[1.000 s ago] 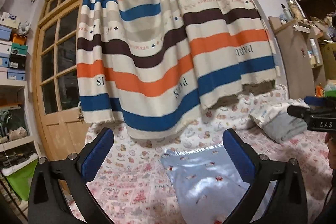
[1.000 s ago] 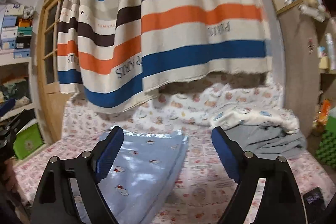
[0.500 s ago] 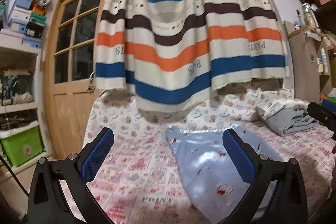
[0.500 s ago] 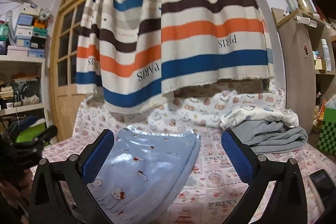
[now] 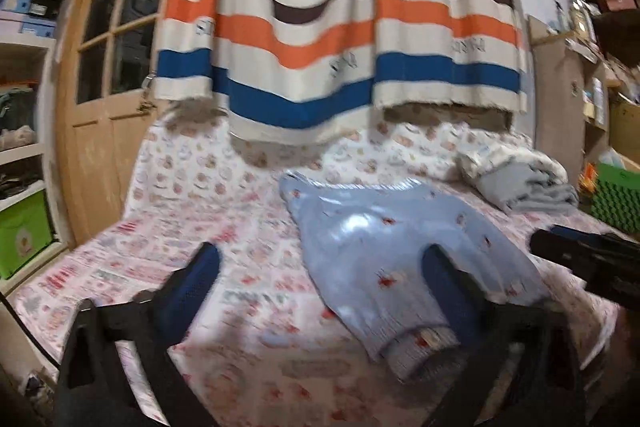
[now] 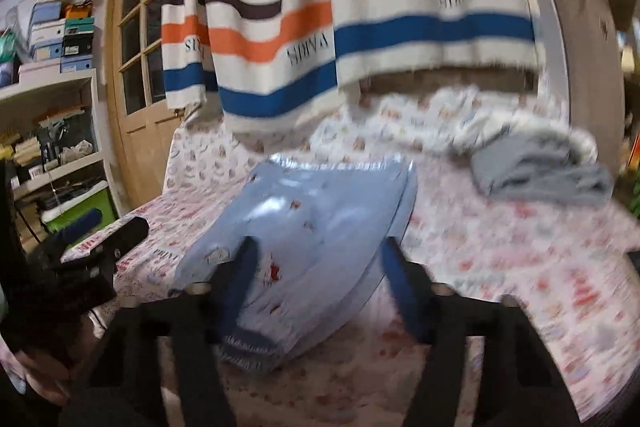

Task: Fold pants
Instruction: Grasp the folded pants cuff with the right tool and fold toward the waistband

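Observation:
Light blue pants (image 5: pixel 384 239) with small cartoon prints lie folded lengthwise on the patterned bed sheet (image 5: pixel 240 227), cuffs toward me. My left gripper (image 5: pixel 320 279) hovers low over the near end. Its jaws are closing but still wide, the right finger over the cuff and the left over bare sheet. In the right wrist view the pants (image 6: pixel 312 219) run between the fingers of my right gripper (image 6: pixel 322 279). Its jaws are closing around the leg end, and the pads do not visibly press the cloth. Each gripper shows in the other's view: right gripper (image 5: pixel 592 263), left gripper (image 6: pixel 100 243).
A striped curtain (image 5: pixel 340 27) hangs over the bed's far side. A folded grey and white pile (image 5: pixel 520 183) lies at the back right. A wooden door (image 5: pixel 104 99), shelves with boxes (image 6: pixel 52 27) and a green bin (image 5: pixel 24 231) stand at left, a wooden cabinet (image 5: pixel 560 107) at right.
Both grippers have sunk toward the bed and come closer to the pants' near end. Both pairs of jaws have narrowed, the right one much more.

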Demonstrator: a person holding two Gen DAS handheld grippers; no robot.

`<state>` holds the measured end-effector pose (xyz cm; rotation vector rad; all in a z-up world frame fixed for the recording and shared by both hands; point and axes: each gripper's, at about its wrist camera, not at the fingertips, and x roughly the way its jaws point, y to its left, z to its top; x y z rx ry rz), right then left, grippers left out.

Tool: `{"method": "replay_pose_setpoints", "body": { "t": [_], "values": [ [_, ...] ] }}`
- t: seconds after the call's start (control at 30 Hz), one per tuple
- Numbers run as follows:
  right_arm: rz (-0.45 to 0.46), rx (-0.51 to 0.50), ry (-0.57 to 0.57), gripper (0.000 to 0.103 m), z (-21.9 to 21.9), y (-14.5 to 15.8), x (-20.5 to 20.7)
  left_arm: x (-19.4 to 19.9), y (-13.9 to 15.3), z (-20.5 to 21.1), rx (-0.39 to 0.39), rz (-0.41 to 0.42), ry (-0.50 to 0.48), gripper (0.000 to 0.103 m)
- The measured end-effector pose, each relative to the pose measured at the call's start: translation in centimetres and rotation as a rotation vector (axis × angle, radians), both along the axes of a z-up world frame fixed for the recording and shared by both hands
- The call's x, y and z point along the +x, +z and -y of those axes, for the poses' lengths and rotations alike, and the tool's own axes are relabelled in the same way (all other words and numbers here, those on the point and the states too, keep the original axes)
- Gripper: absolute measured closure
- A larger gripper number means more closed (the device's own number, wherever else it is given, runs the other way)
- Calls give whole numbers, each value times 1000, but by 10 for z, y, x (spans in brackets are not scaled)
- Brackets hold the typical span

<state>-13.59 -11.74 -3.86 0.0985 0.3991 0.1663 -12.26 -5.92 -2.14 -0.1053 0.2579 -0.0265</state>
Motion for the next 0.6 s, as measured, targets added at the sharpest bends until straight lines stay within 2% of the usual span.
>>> {"method": "replay_pose_setpoints", "body": {
  "t": [0.03, 0.13, 0.23, 0.3, 0.37, 0.43, 0.47, 0.6],
  "values": [
    [-12, 6, 1, 60, 0, -3, 2, 1, -2, 4, 6, -22, -23, 30],
    [-21, 15, -5, 63, 3, -10, -1, 4, -8, 11, -4, -64, -87, 49],
    [-24, -3, 15, 64, -2, -16, -5, 6, -15, 16, -15, -100, -114, 56],
    [-45, -2, 40, 66, -6, -19, -6, 7, -20, 17, -28, -129, -115, 68],
    [-71, 23, 70, 71, -10, -21, -3, 9, -26, 18, -40, -157, -123, 88],
    [-84, 22, 82, 73, -15, -24, -2, 12, -31, 19, -41, -181, -115, 98],
    [-89, 1, 74, 74, -19, -28, -2, 12, -33, 18, -42, -186, -101, 102],
    [-116, -32, 70, 75, -24, -38, -2, 7, -33, 12, -25, -184, -41, 103]
  ]
}}
